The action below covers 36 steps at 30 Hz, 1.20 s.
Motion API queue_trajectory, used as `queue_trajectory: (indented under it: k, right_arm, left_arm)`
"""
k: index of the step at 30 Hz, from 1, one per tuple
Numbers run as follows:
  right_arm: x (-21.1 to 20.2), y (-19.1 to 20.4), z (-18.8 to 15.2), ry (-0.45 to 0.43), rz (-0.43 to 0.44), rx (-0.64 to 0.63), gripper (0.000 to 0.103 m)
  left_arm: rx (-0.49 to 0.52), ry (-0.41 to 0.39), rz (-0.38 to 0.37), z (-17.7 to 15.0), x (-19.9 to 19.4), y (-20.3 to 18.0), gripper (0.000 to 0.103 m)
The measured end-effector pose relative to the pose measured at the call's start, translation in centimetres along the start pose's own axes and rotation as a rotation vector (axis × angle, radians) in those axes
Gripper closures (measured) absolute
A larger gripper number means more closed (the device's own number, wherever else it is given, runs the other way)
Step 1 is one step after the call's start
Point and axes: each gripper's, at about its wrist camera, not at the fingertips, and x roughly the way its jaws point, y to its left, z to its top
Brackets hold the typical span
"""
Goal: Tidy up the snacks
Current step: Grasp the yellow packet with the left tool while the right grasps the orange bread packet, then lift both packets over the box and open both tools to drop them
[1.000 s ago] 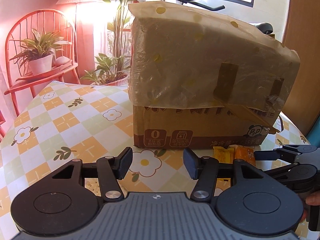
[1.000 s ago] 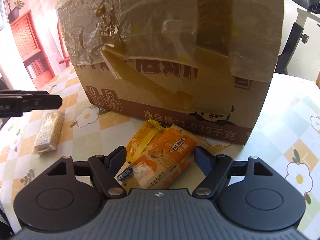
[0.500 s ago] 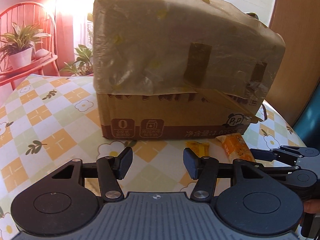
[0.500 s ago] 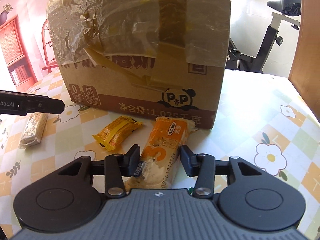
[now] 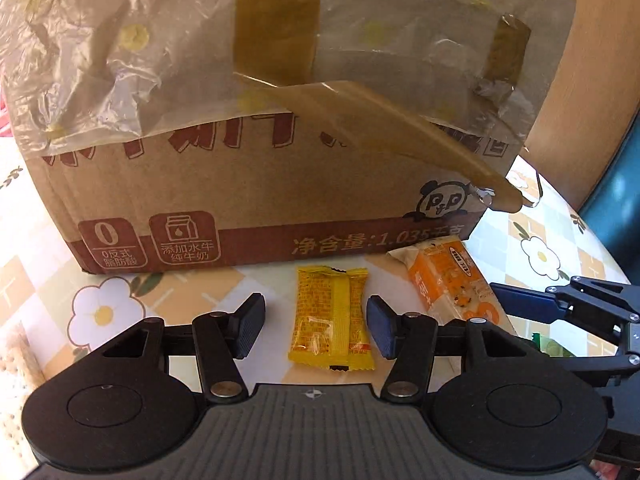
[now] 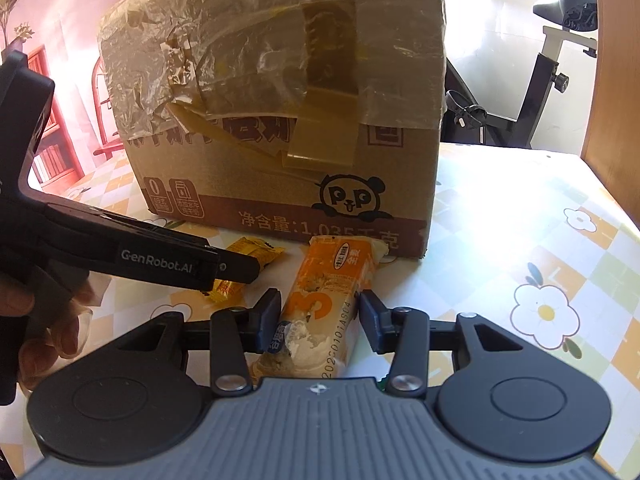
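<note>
A yellow snack packet (image 5: 332, 320) lies flat on the flowered tablecloth (image 5: 104, 312) in front of a taped cardboard box (image 5: 240, 184). My left gripper (image 5: 316, 326) is open and straddles the packet; its pads stand beside the packet without pressing. To the right lies an orange snack bar (image 5: 448, 280), reached by one finger (image 5: 520, 304) of the right gripper. In the right wrist view my right gripper (image 6: 320, 320) is shut on the orange snack bar (image 6: 328, 304), near its lower end. One finger (image 6: 224, 268) of the left gripper covers part of the yellow packet (image 6: 252, 250).
The cardboard box (image 6: 280, 184) stands close behind both snacks. A pale grain bar (image 5: 16, 356) lies at the left edge of the table. A hand (image 6: 52, 320) holds the left gripper. An exercise bike (image 6: 540, 80) stands beyond the table's far right edge.
My left gripper came down and right toward the box; the yellow packet now lies between its fingers. The right gripper's jaws closed onto the orange snack bar and then held still.
</note>
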Motion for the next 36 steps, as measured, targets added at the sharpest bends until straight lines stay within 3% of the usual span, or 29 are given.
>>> queue_trajectory:
  k: [10, 12, 15, 30, 36]
  right_arm:
    - [0.1, 0.0, 0.0, 0.002, 0.003, 0.003, 0.057]
    - [0.1, 0.0, 0.0, 0.002, 0.004, 0.003, 0.057]
    - [0.1, -0.2, 0.0, 0.002, 0.009, 0.006, 0.057]
    - [1.7, 0.2, 0.9, 0.065, -0.018, -0.009, 0.055]
    - [1.5, 0.9, 1.7, 0.079, 0.027, -0.027, 0.061]
  left_arm:
    - [0.104, -0.005, 0.055, -0.3, 1.2, -2.1, 0.044]
    - [0.115, -0.020, 0.064, -0.4, 1.0, -2.2, 0.065]
    - [0.118, -0.016, 0.076, -0.4, 0.9, -2.2, 0.069]
    - [0.063, -0.073, 0.123, -1.6, -3.1, 0.8, 0.069]
    - [0.047, -0.112, 0.121, -1.4, -5.7, 1.7, 0.069]
